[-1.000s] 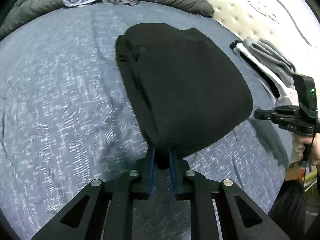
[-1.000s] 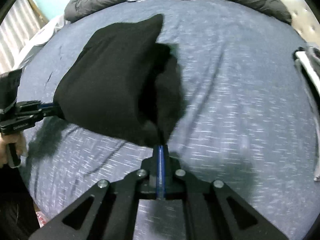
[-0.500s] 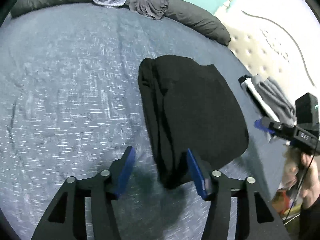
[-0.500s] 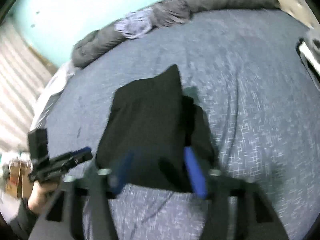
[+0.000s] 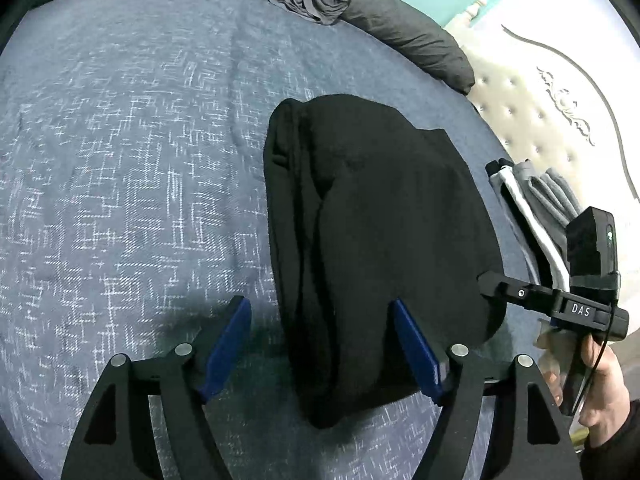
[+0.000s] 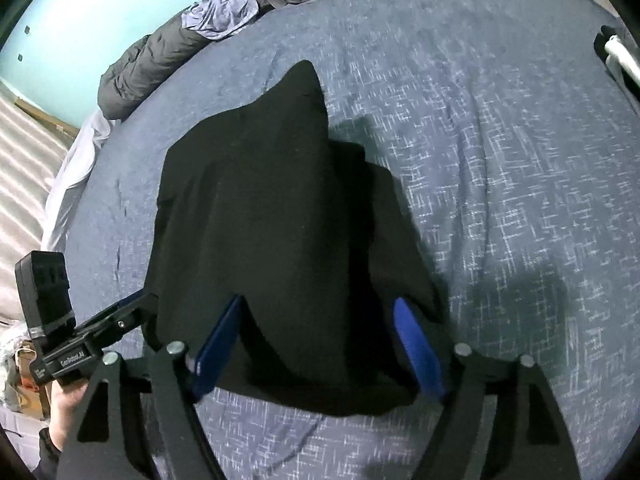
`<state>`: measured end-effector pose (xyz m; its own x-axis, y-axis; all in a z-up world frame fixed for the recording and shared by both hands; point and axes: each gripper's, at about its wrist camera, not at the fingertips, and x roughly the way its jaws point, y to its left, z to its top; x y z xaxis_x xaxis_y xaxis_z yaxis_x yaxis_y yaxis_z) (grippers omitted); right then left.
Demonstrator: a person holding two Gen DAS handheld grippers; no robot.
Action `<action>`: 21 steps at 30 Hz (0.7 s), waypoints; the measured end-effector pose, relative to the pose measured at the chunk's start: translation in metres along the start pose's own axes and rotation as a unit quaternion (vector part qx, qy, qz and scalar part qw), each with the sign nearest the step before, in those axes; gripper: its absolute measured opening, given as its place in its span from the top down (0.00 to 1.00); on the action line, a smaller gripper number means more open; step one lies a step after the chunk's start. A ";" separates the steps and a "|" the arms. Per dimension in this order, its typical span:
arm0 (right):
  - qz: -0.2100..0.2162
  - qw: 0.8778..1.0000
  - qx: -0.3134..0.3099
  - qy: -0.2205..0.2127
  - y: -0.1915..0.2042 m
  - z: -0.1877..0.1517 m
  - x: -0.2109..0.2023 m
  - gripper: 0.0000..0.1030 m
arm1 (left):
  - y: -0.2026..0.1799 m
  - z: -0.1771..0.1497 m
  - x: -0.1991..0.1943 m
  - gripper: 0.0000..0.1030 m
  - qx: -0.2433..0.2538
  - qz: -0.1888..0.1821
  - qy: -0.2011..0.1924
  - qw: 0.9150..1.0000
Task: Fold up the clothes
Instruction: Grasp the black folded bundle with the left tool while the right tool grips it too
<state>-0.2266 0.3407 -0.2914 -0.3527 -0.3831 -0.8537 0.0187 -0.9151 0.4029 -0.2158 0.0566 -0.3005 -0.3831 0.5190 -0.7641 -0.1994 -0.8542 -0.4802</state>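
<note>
Left gripper: your jaws have just been opening and stand wide, gripping nothing; the near left edge of the black garment lies between them, and neither blue pad presses on it.
Right gripper: your jaws have just been opening too and stand wide; the garment's near right corner sits between the pads, loose.
Black garment: folded, flat on the bed, reaching from between both pairs of jaws away ahead of them.
Folded pile: grey and white clothes, right of your left jaws, apart from the black garment.
Loose clothes: crumpled, far ahead of your right jaws, on the rolled grey duvet.
</note>
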 end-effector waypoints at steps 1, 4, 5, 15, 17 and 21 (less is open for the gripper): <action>0.001 1.000 -0.001 0.002 -0.001 0.002 0.003 0.21 | 0.000 0.001 0.002 0.25 0.000 -0.001 0.000 1.000; 0.005 1.000 0.000 0.012 -0.006 0.006 0.011 0.19 | 0.001 0.003 0.006 0.25 0.001 -0.003 0.002 1.000; 0.007 1.000 0.002 0.015 -0.008 0.007 0.014 0.18 | 0.002 0.003 0.008 0.25 0.000 -0.004 0.004 1.000; 0.012 0.999 -0.005 0.030 -0.010 0.009 0.032 0.15 | 0.010 0.004 0.030 0.18 -0.011 -0.030 0.021 0.999; 0.005 0.999 -0.013 0.032 -0.007 0.010 0.035 0.15 | 0.011 0.004 0.033 0.18 -0.013 -0.037 0.023 0.999; 0.007 0.999 -0.015 0.037 -0.008 0.012 0.039 0.15 | 0.014 0.005 0.038 0.18 -0.018 -0.050 0.027 0.998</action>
<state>-0.2520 0.3350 -0.3238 -0.2824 -0.4036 -0.8703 0.0521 -0.9123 0.4062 -0.2379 0.0643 -0.3334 -0.3143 0.6031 -0.7332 -0.2016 -0.7971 -0.5692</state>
